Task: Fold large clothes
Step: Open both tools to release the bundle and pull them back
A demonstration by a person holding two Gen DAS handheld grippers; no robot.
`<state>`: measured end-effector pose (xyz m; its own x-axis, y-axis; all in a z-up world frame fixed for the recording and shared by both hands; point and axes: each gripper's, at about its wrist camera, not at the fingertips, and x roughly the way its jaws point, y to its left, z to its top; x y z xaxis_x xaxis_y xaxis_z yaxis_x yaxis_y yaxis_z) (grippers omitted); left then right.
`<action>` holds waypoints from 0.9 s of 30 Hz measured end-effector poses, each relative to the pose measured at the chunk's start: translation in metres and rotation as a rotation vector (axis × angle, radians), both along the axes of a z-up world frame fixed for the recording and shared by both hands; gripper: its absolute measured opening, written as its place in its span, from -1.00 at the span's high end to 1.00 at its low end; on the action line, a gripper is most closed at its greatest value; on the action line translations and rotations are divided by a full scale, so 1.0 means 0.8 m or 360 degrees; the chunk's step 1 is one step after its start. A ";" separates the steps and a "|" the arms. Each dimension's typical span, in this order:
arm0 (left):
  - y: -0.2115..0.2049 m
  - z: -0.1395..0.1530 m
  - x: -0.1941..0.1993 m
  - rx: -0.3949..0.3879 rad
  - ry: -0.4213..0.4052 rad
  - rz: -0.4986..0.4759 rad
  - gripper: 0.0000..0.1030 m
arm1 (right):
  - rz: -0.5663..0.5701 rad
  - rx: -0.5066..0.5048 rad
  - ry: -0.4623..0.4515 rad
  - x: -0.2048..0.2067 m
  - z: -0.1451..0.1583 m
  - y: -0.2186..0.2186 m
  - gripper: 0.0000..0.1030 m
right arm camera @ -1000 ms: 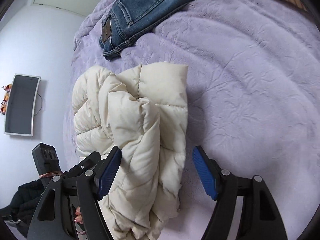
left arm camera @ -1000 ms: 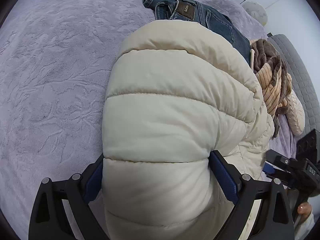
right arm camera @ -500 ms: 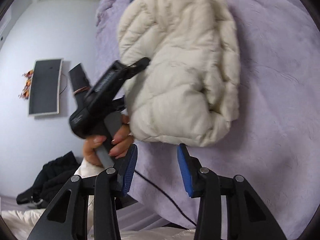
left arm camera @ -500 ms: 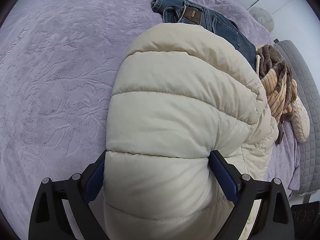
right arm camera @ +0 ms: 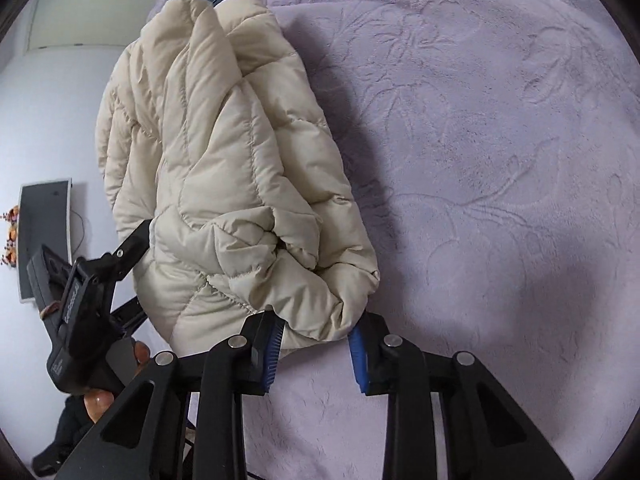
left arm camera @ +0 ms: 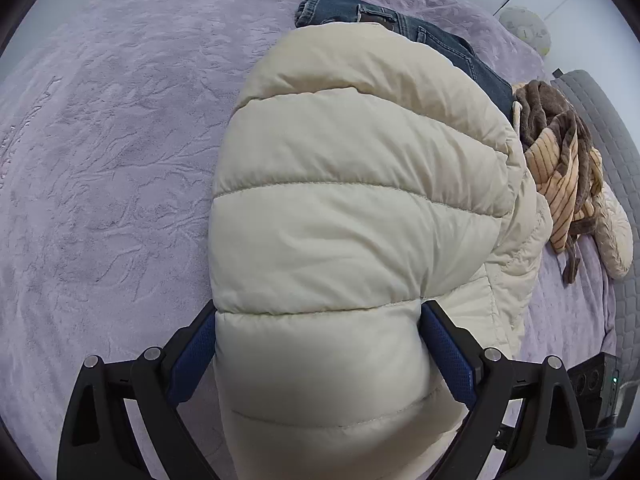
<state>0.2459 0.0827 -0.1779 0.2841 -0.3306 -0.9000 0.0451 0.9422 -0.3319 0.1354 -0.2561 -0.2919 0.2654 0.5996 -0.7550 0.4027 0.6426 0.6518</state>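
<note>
A cream puffer jacket (left arm camera: 352, 208) is bunched up over the purple bedspread (left arm camera: 104, 168). My left gripper (left arm camera: 320, 344) is shut on a thick fold of the jacket, its blue pads pressed against both sides. In the right wrist view the jacket (right arm camera: 232, 184) hangs in a folded bundle, with the left gripper (right arm camera: 132, 248) gripping its left side. My right gripper (right arm camera: 316, 344) has its jaws around the jacket's lower edge, with the blue pads touching the fabric.
Blue jeans (left arm camera: 404, 32) lie on the bed beyond the jacket. A brown and striped garment (left arm camera: 560, 160) and a cream pillow (left arm camera: 616, 236) lie at the right by a grey headboard (left arm camera: 608, 128). A wall monitor (right arm camera: 44, 232) shows at the left.
My right gripper has moved in under the jacket and closed on its lower edge. The left gripper keeps its hold and has lifted the jacket slightly.
</note>
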 end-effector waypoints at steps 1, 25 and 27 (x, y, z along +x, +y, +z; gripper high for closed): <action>0.003 0.001 -0.001 0.0005 0.0003 -0.0001 -0.87 | 0.0019 0.0006 -0.0007 -0.004 0.004 0.002 0.37; 0.054 0.054 -0.048 0.0131 -0.0093 -0.0092 -0.87 | 0.0189 -0.0111 -0.0184 -0.028 0.106 0.041 0.29; 0.059 0.056 -0.052 0.0137 -0.0097 -0.0094 -0.87 | 0.0197 -0.0131 -0.0195 -0.034 0.119 0.053 0.24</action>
<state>0.2040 0.1297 -0.1330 0.3216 -0.2707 -0.9073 0.1189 0.9622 -0.2449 0.1084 -0.2134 -0.1970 0.2866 0.5708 -0.7694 0.2382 0.7355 0.6343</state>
